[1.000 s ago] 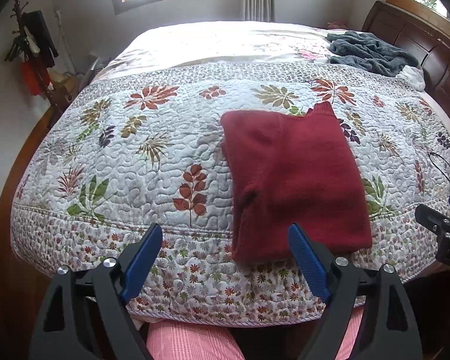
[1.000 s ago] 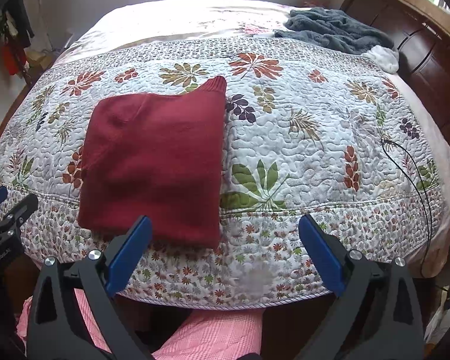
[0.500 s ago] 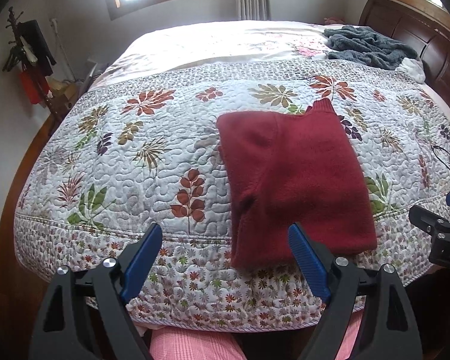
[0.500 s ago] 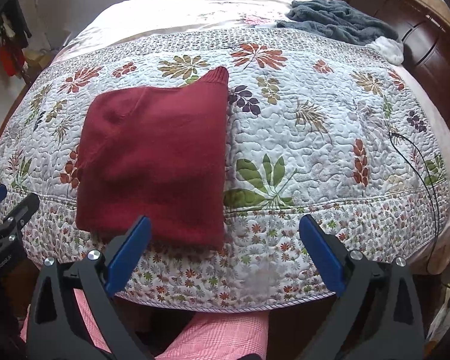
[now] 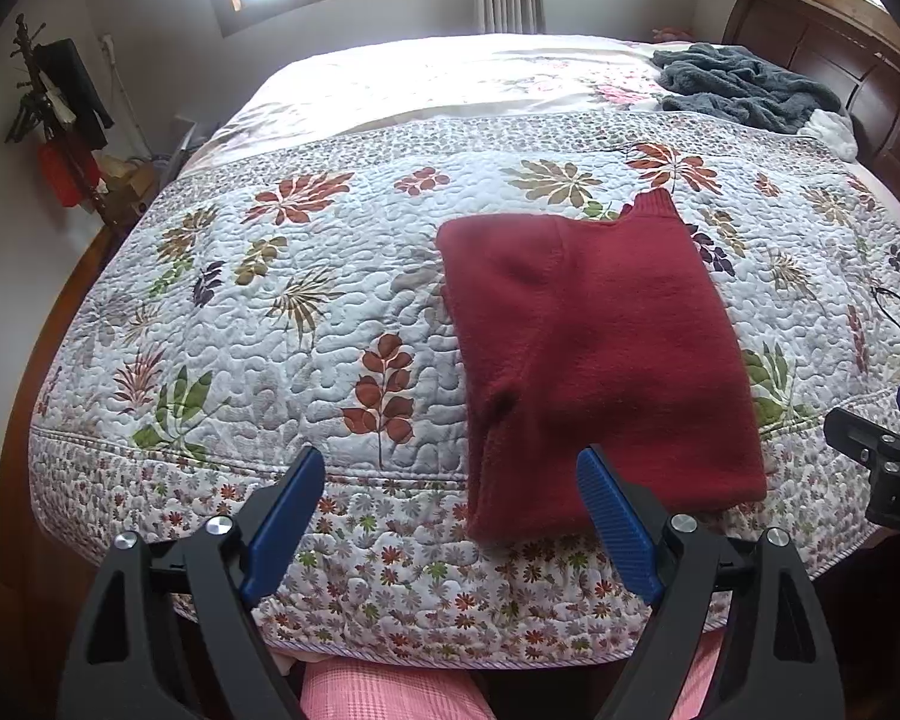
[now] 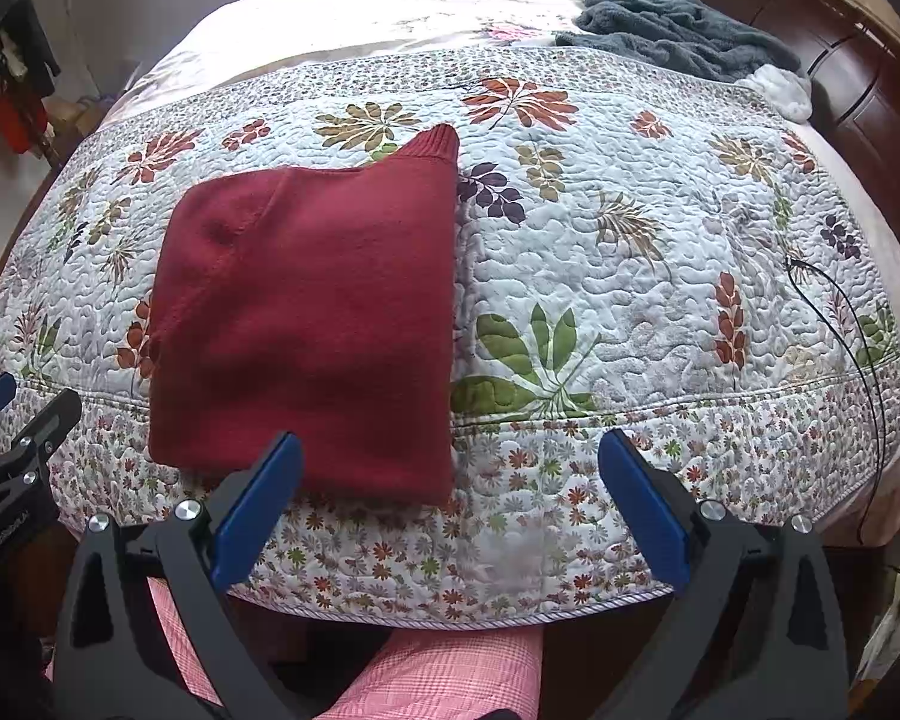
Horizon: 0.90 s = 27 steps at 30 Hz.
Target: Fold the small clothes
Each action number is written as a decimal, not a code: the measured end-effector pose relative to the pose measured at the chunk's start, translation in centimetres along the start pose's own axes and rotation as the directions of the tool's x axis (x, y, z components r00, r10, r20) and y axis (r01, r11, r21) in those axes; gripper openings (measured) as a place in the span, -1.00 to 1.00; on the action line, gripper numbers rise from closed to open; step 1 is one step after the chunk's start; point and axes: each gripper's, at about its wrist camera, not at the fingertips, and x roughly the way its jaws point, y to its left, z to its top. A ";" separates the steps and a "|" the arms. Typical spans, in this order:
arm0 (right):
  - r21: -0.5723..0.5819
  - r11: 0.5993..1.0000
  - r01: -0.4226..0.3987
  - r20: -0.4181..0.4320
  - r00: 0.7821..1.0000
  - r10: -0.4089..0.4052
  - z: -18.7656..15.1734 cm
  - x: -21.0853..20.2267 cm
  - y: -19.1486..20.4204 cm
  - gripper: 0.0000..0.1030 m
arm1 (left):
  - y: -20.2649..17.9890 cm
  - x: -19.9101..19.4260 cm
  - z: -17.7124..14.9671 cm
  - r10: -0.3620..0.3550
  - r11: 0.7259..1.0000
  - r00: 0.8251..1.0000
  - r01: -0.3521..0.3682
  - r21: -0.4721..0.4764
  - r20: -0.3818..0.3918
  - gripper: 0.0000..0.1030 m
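At the far left of the left wrist view, a coat stand [image 5: 60,120] with dark and red things on it stands by the wall beside the bed. The quilt [image 5: 258,312] with leaf and flower prints covers the near part of the bed, and its small-flower border hangs over the near edge.

The left gripper [image 5: 450,498] is held low in front of the bed edge. Its two blue fingers are spread wide apart and there is nothing between them. Its right finger stands in front of the near edge of the red sweater [image 5: 594,360], but I cannot tell if it touches the cloth.

The red sweater lies folded in a flat rectangle on the quilt, near the front edge of the bed, a little to the right of the middle in the left view. One ribbed end sticks out at its far right corner.

The right gripper [image 6: 450,480] is also held in front of the bed edge, to the right of the sweater's middle. Its fingers are wide apart too and hold nothing.

Further right, a thin black cable [image 6: 858,348] runs over the quilt and down the side. At the far right corner a grey blanket [image 6: 672,30] lies crumpled near the dark wooden headboard [image 6: 858,72]. Pink checked trousers [image 6: 438,678] show under both grippers.
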 end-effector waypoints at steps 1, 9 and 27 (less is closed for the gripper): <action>0.001 1.000 0.001 0.000 1.000 -0.001 0.0 0.0 0.0 0.90 | 0.0 0.0 0.0 0.000 1.000 1.000 0.000 0.001 -0.001 0.67; 0.002 1.000 -0.001 0.002 1.000 0.001 0.2 0.1 -0.1 0.90 | 0.0 0.2 0.1 0.000 1.000 1.000 0.000 0.008 0.000 0.67; 0.023 1.000 0.005 -0.004 1.000 -0.005 0.1 0.4 -0.2 0.90 | -0.1 0.2 0.3 0.003 1.000 1.000 -0.003 0.008 0.007 0.67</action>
